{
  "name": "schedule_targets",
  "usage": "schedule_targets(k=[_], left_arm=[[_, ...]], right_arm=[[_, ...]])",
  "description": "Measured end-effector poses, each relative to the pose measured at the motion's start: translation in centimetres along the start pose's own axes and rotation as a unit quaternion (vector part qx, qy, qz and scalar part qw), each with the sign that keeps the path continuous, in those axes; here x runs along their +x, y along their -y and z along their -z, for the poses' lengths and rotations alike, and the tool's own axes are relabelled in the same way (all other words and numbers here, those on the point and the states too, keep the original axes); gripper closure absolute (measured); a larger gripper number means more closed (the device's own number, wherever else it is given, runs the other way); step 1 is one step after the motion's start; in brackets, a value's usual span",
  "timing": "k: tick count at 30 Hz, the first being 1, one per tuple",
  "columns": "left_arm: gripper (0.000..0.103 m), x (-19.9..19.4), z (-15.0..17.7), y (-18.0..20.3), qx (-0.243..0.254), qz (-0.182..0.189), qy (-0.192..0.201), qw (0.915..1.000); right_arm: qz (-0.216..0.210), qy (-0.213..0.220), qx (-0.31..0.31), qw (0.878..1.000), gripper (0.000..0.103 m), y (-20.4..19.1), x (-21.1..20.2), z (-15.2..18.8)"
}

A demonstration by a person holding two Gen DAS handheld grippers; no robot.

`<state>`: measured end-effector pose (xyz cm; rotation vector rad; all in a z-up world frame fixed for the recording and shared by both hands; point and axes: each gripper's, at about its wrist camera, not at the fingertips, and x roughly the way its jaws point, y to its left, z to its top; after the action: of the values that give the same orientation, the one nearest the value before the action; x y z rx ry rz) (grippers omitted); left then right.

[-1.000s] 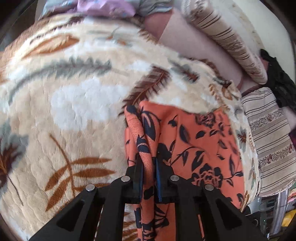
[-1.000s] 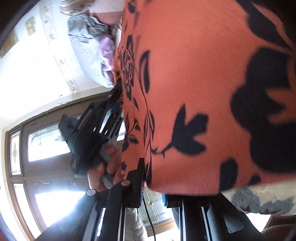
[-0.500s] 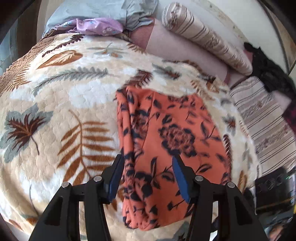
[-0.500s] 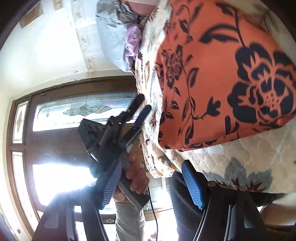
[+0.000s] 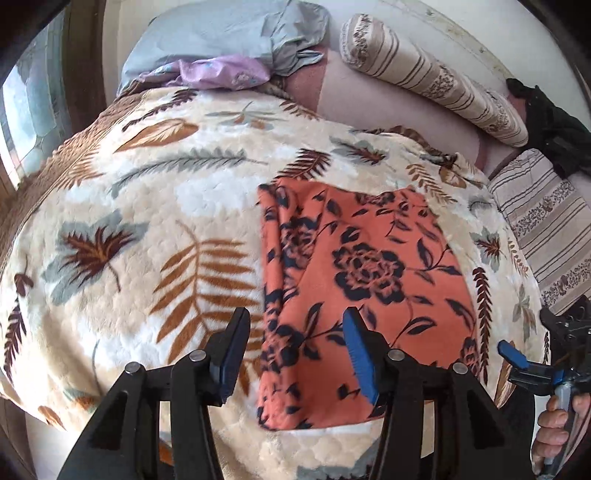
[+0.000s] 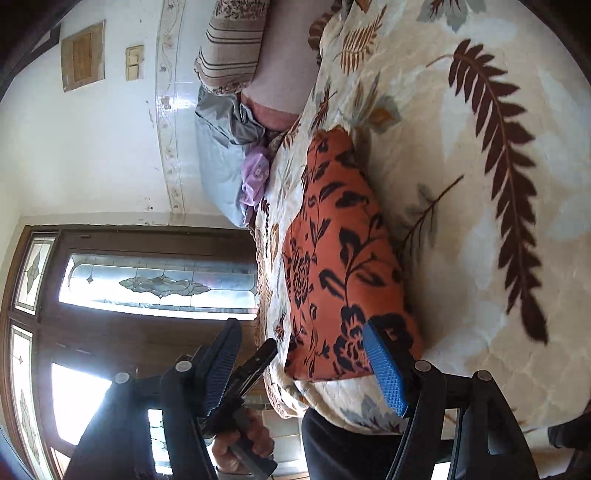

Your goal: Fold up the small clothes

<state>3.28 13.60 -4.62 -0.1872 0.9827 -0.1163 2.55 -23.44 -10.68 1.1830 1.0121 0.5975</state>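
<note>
The folded orange floral cloth (image 5: 365, 291) lies flat on the leaf-patterned bed blanket (image 5: 147, 221); the left gripper (image 5: 295, 358) and right gripper (image 6: 306, 369) hold their fingers wide apart, empty, for release.

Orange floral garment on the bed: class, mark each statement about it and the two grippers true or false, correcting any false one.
1. The orange floral garment lies folded on the leaf-print blanket. True.
2. The left gripper is clamped on the garment. False: its jaws stand open, gripping nothing.
3. The right gripper holds a garment corner. False: it is open and empty.
4. A striped bolster pillow lies beyond the blanket. True.
5. The lilac cloth lies on the garment. False: it lies apart, by the grey-blue pillow.
</note>
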Motion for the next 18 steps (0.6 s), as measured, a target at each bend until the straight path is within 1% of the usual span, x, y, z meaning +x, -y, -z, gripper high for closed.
schedule_targets(k=[2,3,4,5,6,7,8,10,11,12,14,15,17,18], left_arm=[[0.05,1.0,-1.2,1.3,0.012,0.007,0.001,0.9999],[0.05,1.7,-1.5,1.9,0.015,0.009,0.0,0.9998],[0.05,2.6,-1.7,2.3,0.021,-0.001,-0.001,0.9998],[0.05,3.5,-1.6,2.7,0.029,-0.025,-0.006,0.9993],[0.05,5.0,-1.4,2.7,0.033,-0.05,-0.021,0.998],[0.049,6.3,-1.0,2.4,0.03,-0.064,-0.044,0.9965],[0.047,7.3,-0.4,2.0,0.022,-0.061,-0.056,0.9963],[0.045,7.5,0.1,1.3,0.005,-0.051,-0.045,0.9977],[0.045,7.4,0.0,1.2,0.004,-0.051,-0.046,0.9976],[0.045,7.4,-0.1,1.2,0.003,-0.053,-0.046,0.9975],[0.045,7.3,0.1,1.2,0.003,-0.054,-0.045,0.9976],[0.045,7.3,0.2,1.2,0.005,-0.055,-0.043,0.9976],[0.044,7.3,0.5,1.1,0.011,-0.059,-0.037,0.9975],[0.044,7.2,0.9,1.2,0.011,-0.06,-0.034,0.9975]], right_arm=[[0.023,0.0,-0.002,1.0,0.032,0.7,0.6,-1.8],[0.027,-0.005,-0.002,1.0,0.032,0.9,1.6,-2.4],[0.034,-0.01,0.002,0.999,0.032,1.3,2.1,-3.2],[0.039,-0.015,0.008,0.999,0.032,1.7,2.8,-3.9],[0.037,-0.025,0.013,0.999,0.032,2.0,3.5,-4.4],[0.034,-0.038,0.013,0.999,0.032,2.3,4.6,-4.5],[0.034,-0.049,0.011,0.998,0.032,2.4,5.5,-4.7],[0.041,-0.084,0.012,0.996,0.032,2.9,7.7,-4.8],[0.056,-0.095,0.009,0.994,0.035,3.3,8.7,-4.8],[0.076,-0.099,-0.005,0.992,0.055,3.4,9.3,-4.6],[0.105,-0.083,-0.051,0.99,0.063,2.2,9.3,-3.9],[0.119,-0.075,-0.077,0.987,0.064,1.0,9.1,-3.4],[0.149,-0.065,-0.135,0.977,0.065,-0.8,9.0,-2.4],[0.173,-0.07,-0.155,0.97,0.065,-0.7,9.5,-2.2]])
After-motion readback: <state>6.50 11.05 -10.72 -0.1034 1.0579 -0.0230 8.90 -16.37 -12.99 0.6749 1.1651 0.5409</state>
